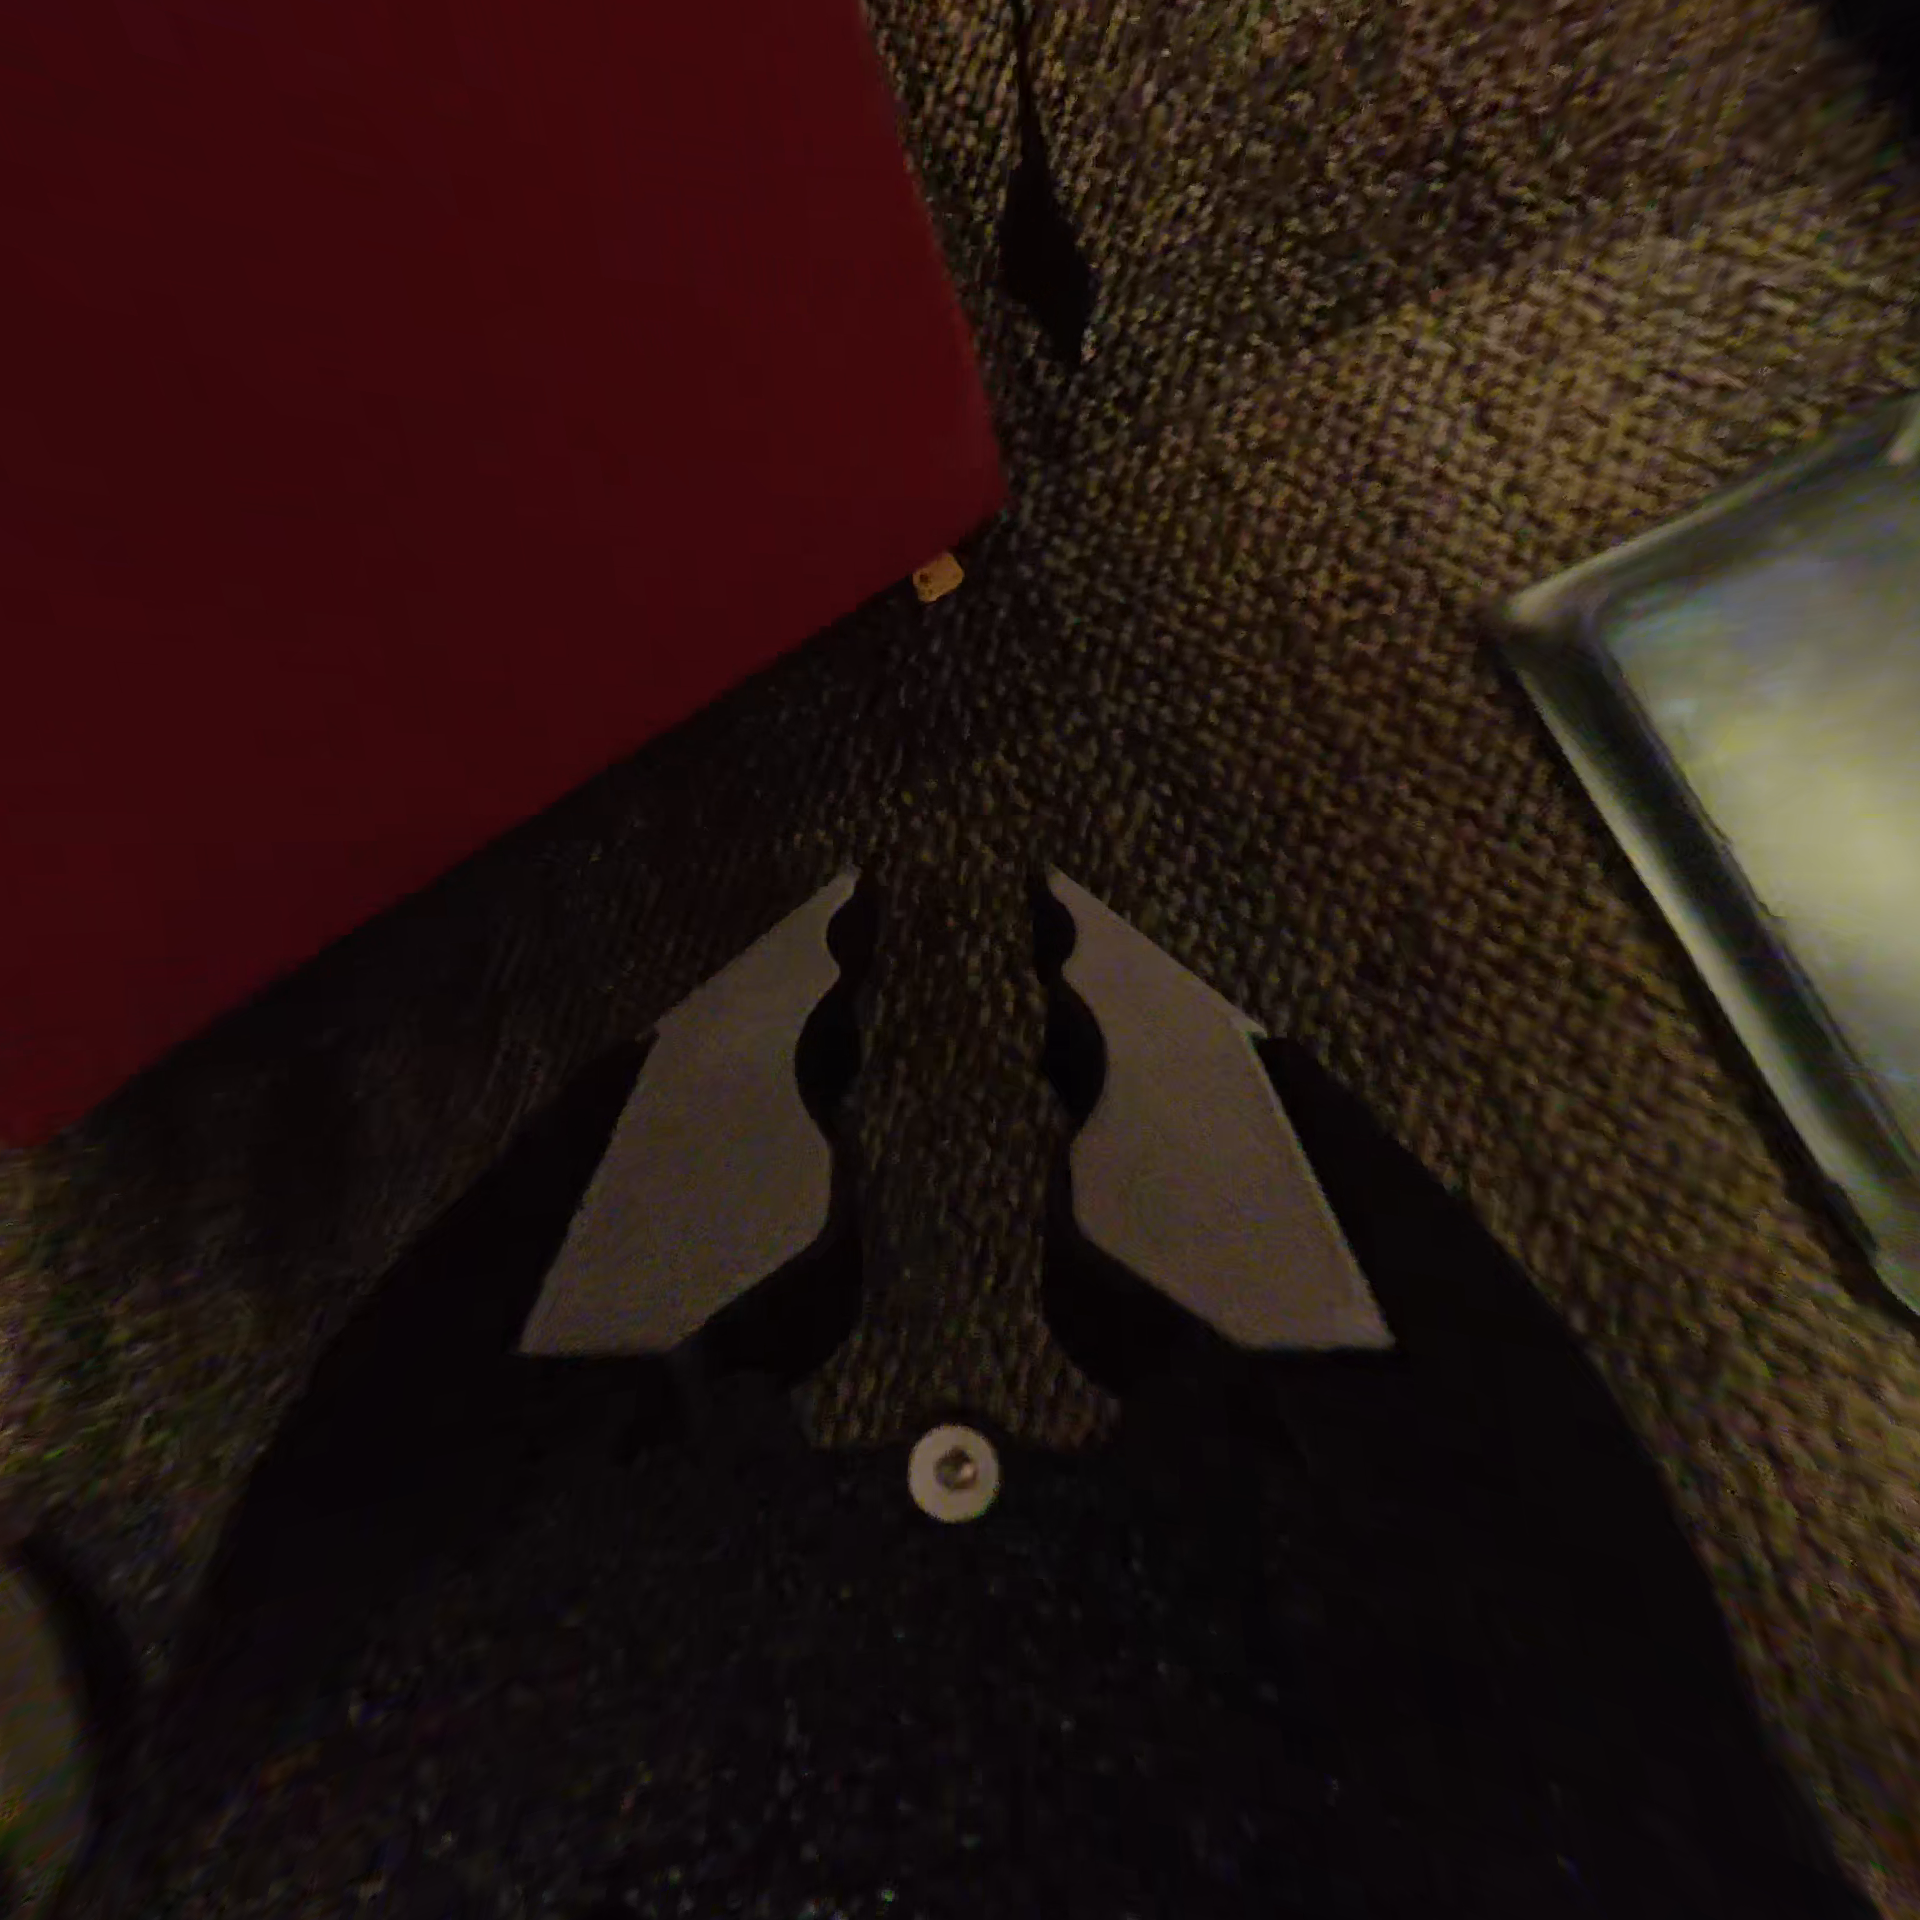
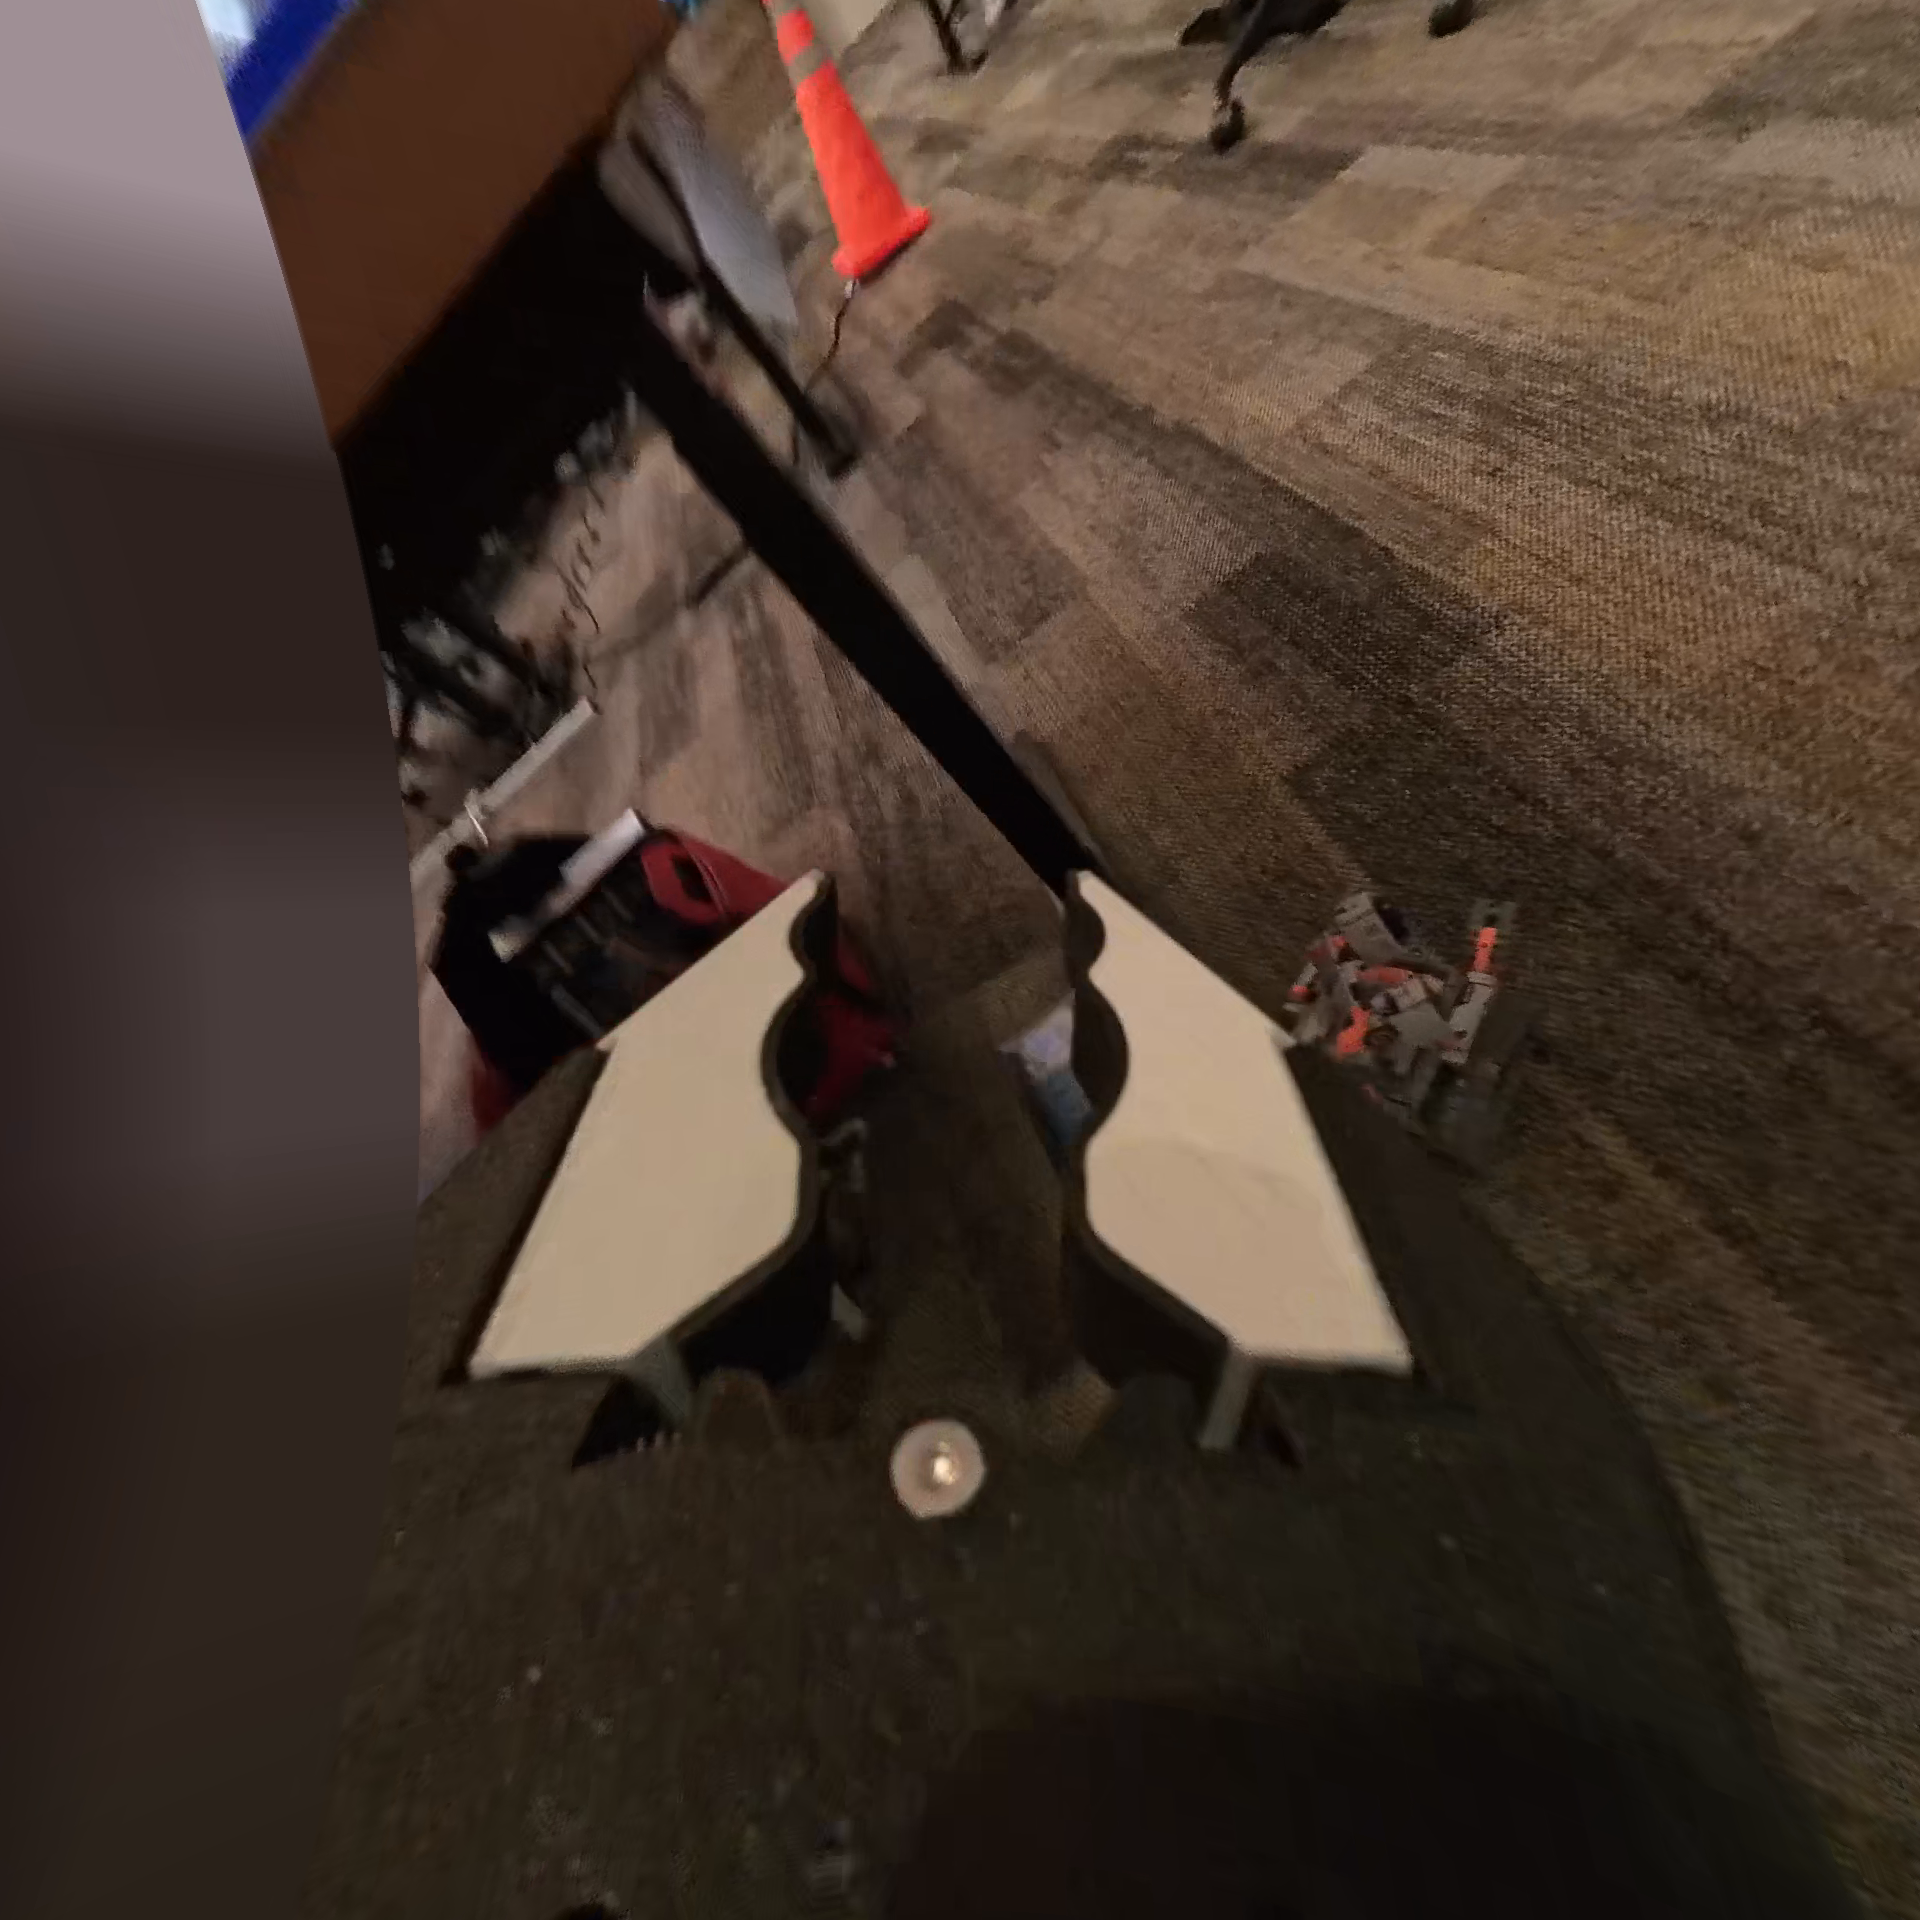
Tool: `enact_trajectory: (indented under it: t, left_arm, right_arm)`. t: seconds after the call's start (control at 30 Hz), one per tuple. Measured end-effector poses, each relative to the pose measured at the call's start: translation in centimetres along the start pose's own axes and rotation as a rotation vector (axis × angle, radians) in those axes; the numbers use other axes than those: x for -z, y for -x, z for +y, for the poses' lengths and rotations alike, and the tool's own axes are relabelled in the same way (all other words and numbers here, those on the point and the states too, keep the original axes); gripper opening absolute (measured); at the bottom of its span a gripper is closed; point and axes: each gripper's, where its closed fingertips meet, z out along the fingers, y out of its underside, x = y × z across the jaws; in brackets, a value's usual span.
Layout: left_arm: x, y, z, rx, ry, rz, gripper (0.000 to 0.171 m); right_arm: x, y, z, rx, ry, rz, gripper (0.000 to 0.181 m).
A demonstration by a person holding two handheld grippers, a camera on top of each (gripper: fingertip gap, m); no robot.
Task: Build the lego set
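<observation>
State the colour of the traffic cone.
Bright orange traffic cone; right wrist view shows it best.

Bare carpet [image 1: 1299,623] lies ahead of the left gripper [image 1: 951,883], a channel between a red box [image 1: 416,468] on the left and a clear tray [image 1: 1766,810] on the right. Ahead of the right gripper [image 2: 951,894], a slanting black table leg [image 2: 862,613] blocks the way; open carpet [image 2: 1455,468] lies right, with a small parts pile [image 2: 1403,1008] and a far orange cone [image 2: 847,156].

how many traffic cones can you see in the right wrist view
1. An orange traffic cone stands on the carpet at top centre, beside the dark table leg. Others may lie outside the view.
</observation>
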Motion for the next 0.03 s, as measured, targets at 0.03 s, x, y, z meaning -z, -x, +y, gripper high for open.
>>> enact_trajectory:
  t: [0.03]
  left_arm:
    - [-1.39, -0.18, -0.06, 0.018, 0.001, 0.003, 0.029]
  right_arm:
    - [0.31, -0.72, -0.86, -0.059, -0.039, 0.002, 0.042]
